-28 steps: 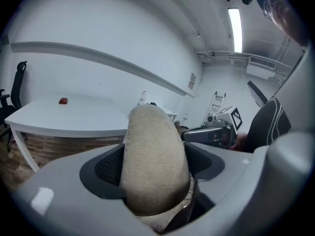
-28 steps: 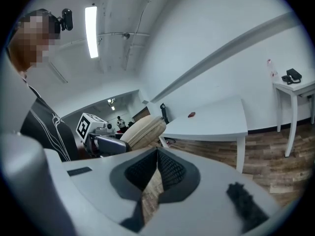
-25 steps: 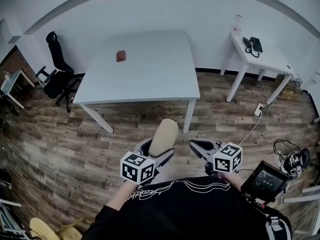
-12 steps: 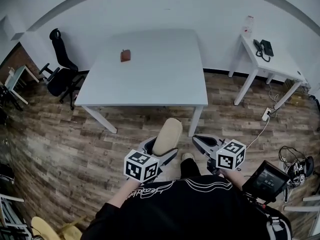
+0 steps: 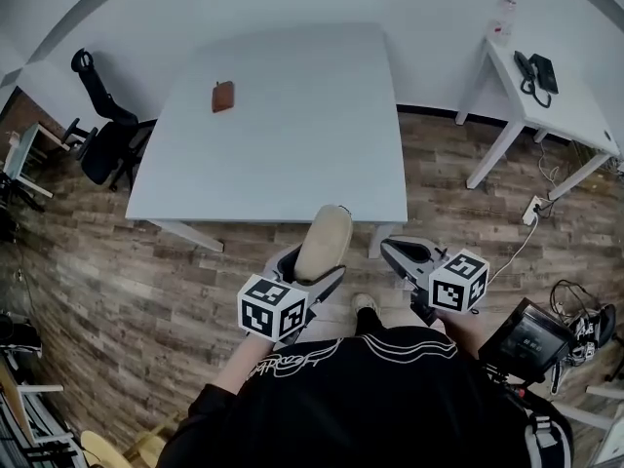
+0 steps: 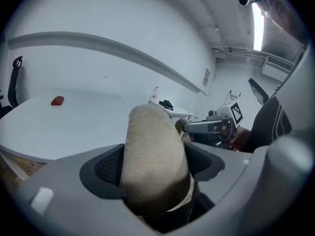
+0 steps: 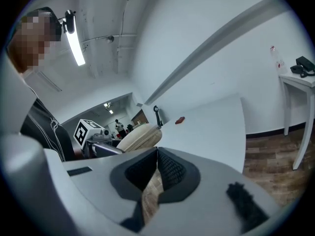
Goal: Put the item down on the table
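Observation:
A beige oblong item (image 5: 325,242) with a suede-like surface stands up between the jaws of my left gripper (image 5: 310,271), which is shut on it. In the left gripper view the item (image 6: 153,156) fills the gap, with both pads pressed on its sides. It hangs over the wooden floor, just short of the near edge of the white table (image 5: 283,115). My right gripper (image 5: 400,253) is level with it on the right, shut with nothing between its pads (image 7: 165,168). The right gripper view also shows the item (image 7: 140,134) and the table (image 7: 211,124).
A small red-brown object (image 5: 223,97) lies on the table's far left part. A black office chair (image 5: 102,135) stands left of the table. To the right is a white side table (image 5: 565,115) with a phone (image 5: 538,69) and a bottle (image 5: 502,13). A screen device (image 5: 531,339) and cables (image 5: 580,325) lie at the lower right.
The table has come closer, and the held item is now almost at its near edge. Both grippers keep the same pose relative to the body.

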Demonstrator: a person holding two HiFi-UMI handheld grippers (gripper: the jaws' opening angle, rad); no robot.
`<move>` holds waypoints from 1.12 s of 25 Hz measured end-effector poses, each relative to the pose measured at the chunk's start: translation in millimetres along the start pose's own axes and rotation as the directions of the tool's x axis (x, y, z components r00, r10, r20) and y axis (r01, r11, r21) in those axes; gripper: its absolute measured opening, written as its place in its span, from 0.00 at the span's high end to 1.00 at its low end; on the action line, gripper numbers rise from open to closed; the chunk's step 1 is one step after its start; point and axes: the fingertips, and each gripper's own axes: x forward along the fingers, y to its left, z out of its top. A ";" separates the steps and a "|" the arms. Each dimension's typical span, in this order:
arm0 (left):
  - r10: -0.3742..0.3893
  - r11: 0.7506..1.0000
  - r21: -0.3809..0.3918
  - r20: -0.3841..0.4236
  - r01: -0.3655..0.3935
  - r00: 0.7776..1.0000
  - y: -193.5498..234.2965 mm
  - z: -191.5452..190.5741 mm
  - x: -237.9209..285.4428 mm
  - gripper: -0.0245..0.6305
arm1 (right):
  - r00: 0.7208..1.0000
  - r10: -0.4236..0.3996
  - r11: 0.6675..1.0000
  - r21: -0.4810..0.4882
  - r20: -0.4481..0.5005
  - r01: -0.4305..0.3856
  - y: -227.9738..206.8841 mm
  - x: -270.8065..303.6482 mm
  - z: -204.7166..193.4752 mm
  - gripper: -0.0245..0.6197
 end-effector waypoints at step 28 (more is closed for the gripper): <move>0.158 0.986 0.063 -0.087 -0.153 0.984 163.0 90.6 177.5 0.37 | 0.998 0.011 0.999 -0.051 -0.056 -0.014 -169.1 77.5 92.3 0.95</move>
